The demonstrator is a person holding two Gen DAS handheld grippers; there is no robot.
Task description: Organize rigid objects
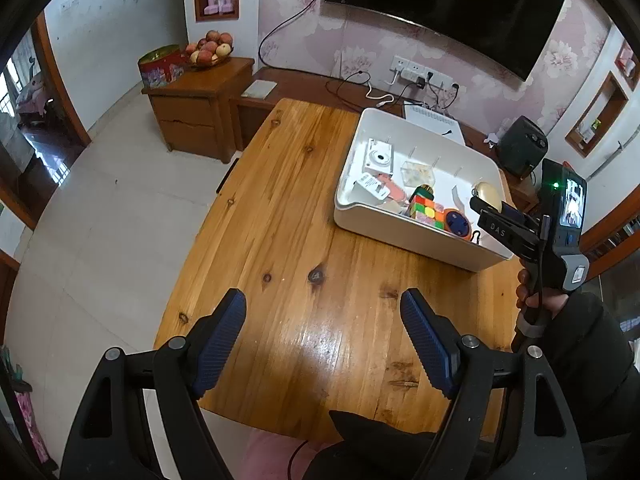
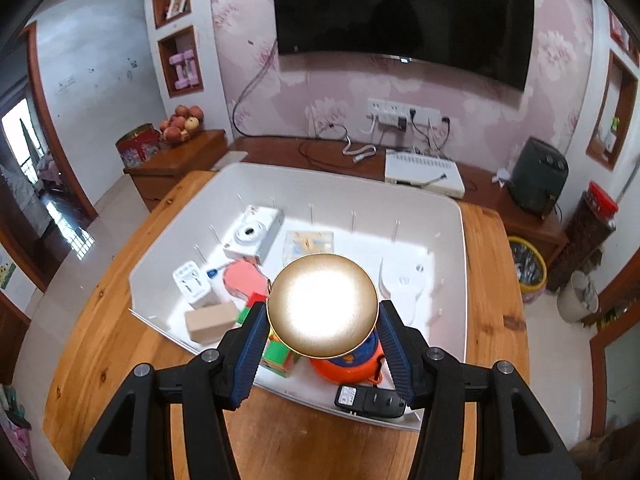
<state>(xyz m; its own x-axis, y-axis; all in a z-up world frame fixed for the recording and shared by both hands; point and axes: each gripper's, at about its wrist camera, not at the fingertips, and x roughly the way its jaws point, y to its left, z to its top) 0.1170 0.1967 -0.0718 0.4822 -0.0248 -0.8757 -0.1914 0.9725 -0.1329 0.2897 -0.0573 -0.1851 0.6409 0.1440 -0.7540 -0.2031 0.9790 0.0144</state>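
A white bin stands on the wooden table. In it lie a white camera, a clear box, a colour cube, an orange round toy, a small cardboard box and a black adapter. My right gripper is shut on a round gold object and holds it above the bin's near right part. My left gripper hangs open over bare table in front of the bin, nothing between its fingers.
Behind the table runs a low wooden cabinet with a fruit bowl and a red tin. A white device and cables lie under the wall television. Tiled floor lies to the table's left.
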